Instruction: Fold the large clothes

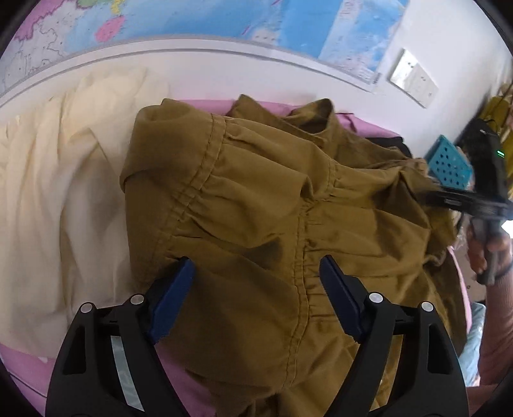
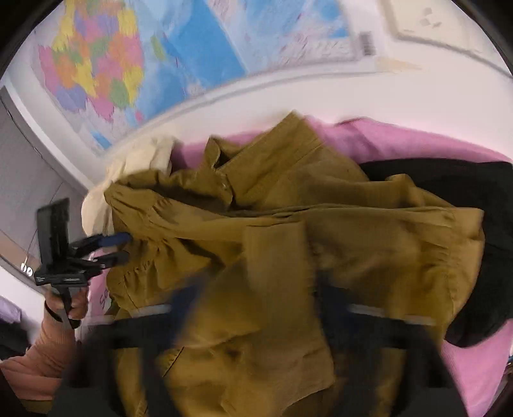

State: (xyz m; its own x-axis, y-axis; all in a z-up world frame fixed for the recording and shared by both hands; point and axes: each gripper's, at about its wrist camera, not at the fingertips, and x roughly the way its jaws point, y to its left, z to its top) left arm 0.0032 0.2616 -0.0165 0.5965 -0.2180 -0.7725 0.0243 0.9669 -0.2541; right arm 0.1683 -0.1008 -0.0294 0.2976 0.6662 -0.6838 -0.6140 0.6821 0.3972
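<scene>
Behind everything, a big coloured wall map [image 1: 198, 22] fills the top of both views, on a white wall. Below it, a pink bed cover [image 2: 400, 141] spreads across the middle of the right wrist view and shows also in the lower left corner of the left wrist view. On it, at the left of the left wrist view, lies a cream cloth [image 1: 57, 179], loose and wrinkled.

The task's thing, an olive-brown garment [image 1: 256, 199], lies crumpled in the centre of both views, on the pink cover and partly over a black garment [image 2: 474, 256] at the right of the right wrist view. Its gathered seams run down the middle of the left wrist view.

The left gripper [image 1: 256, 269], at the bottom of its own view, has its blue pads wide apart; the garment is below and between them, but they do not press it. The right gripper [image 2: 256, 298] is strongly blurred at the bottom of its view; its fingers also stand wide apart over the garment, gripping nothing.

A small turquoise basket [image 1: 449, 163] with holes sits at the right edge of the left wrist view.
</scene>
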